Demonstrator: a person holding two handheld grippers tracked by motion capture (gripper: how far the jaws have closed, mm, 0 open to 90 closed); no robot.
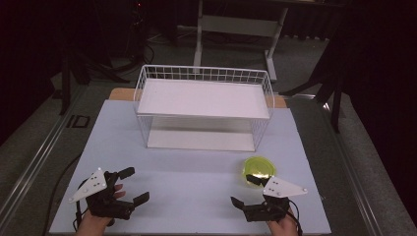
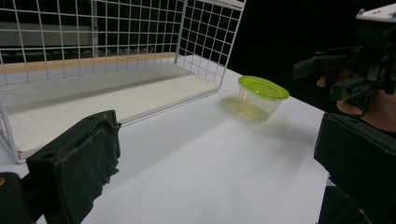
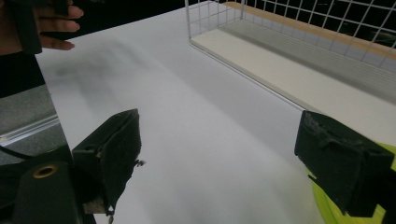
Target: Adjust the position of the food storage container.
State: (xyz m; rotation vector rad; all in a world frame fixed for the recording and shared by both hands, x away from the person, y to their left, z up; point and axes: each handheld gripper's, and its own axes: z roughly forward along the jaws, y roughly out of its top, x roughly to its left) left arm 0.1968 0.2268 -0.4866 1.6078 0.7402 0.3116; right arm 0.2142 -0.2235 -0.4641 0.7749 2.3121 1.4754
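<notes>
A clear tub with a yellow-green lid stands on the white table at the front right, just beyond my right gripper. That gripper is open and holds nothing; in the right gripper view its jaws stand wide, and the tub's green lid peeks out under the right-hand jaw. My left gripper rests at the front left, open and empty. In the left gripper view its jaws frame the tub, with the right gripper beyond it.
A white wire basket rack with an upper shelf board and a lower board stands across the far middle of the white table. In the gripper views its mesh wall and lower board lie close. Dark floor and a stand's legs lie behind.
</notes>
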